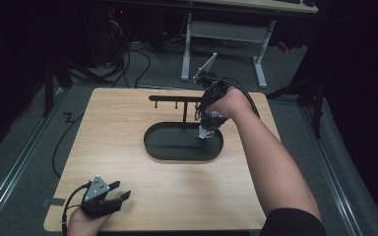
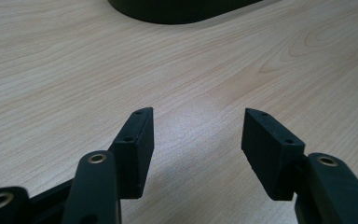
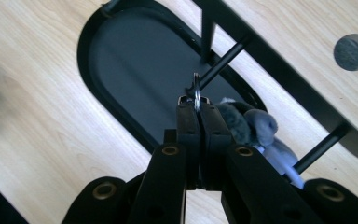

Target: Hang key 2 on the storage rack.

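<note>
Keychain [image 3: 256, 128] with the fuzzy grey charm is getting held by its ring in the right gripper [image 3: 197, 106], jaws clamped, nearing a stand peg [image 3: 221, 64]; probably not hooked yet. Left gripper [image 2: 196, 133] is idling wide on the surface [image 2: 51, 70].

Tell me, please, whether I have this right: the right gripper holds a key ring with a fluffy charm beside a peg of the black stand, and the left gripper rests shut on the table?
Not quite: the left gripper is open, its jaws standing apart over bare table in the left gripper view. The rest holds: the right gripper is shut on the key ring, fluffy charm attached, beside a peg of the black stand.
</note>
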A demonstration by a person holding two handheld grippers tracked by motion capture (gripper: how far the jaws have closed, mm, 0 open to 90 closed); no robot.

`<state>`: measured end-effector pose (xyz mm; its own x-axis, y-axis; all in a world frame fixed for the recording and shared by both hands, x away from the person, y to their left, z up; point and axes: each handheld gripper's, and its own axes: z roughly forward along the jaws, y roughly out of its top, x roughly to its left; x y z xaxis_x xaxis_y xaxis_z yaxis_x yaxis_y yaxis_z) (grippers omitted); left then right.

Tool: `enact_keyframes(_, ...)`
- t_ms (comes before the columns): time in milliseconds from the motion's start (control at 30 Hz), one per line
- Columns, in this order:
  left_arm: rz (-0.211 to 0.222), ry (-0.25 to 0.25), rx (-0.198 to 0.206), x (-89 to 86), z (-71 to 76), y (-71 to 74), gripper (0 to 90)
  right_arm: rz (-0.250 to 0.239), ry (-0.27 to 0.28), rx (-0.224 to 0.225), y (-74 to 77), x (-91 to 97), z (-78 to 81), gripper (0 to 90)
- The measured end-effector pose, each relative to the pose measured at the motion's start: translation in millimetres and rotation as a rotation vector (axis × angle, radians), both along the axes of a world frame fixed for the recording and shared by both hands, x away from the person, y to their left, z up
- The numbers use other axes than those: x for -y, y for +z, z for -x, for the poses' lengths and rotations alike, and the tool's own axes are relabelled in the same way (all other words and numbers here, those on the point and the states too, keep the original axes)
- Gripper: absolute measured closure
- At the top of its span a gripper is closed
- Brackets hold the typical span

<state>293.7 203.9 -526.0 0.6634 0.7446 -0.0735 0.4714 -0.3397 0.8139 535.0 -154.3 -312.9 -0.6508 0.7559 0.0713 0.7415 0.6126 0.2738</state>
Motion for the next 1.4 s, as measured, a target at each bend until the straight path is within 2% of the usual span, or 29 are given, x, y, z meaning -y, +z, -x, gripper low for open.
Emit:
enact_keyframes(67,-0.002,0.000,0.002,0.1,0.1,-0.1,44.6,-0.003,-0.021,-0.005,0.4,0.0,-1.9,88.8)
enact_keyframes(333,0.000,0.000,0.000,-0.2,-0.2,-0.3,44.6,0.000,-0.036,0.004,-3.9,-0.4,-11.7,88.7)
enact_keyframes(533,0.002,0.001,0.001,-0.2,-0.1,-0.4,44.6,-0.005,-0.065,0.020,-4.7,-0.1,-15.8,88.3)
enact_keyframes(600,0.002,0.001,-0.001,-0.2,-0.3,-0.4,44.7,-0.008,-0.060,0.034,-4.6,0.0,-15.8,86.0)
enact_keyframes(667,0.000,-0.003,-0.006,-0.3,-0.4,-0.3,44.6,-0.026,-0.061,0.039,-3.3,0.7,-15.2,85.7)
enact_keyframes(833,-0.004,-0.004,-0.002,1.3,-1.2,-1.2,44.6,-0.031,-0.049,0.058,1.1,1.5,-7.2,83.5)
enact_keyframes(900,-0.007,-0.008,-0.005,1.7,-1.4,-1.3,44.6,-0.039,-0.060,0.061,3.9,2.0,-0.6,80.9)
enact_keyframes(967,-0.006,-0.009,-0.003,2.7,-1.4,-1.6,44.7,-0.055,-0.051,0.071,4.9,3.4,5.7,78.0)
enact_keyframes(1033,-0.008,-0.012,-0.003,3.9,-1.3,-1.6,44.6,-0.050,-0.037,0.080,4.4,5.4,11.4,75.3)
enact_keyframes(1200,-0.015,-0.020,-0.004,6.0,-0.5,-1.4,44.6,-0.075,-0.037,0.088,0.2,13.3,28.9,68.9)
enact_keyframes(1400,-0.022,-0.023,-0.009,8.0,-0.5,-2.2,44.6,-0.112,-0.027,0.090,-13.8,24.1,48.6,62.4)
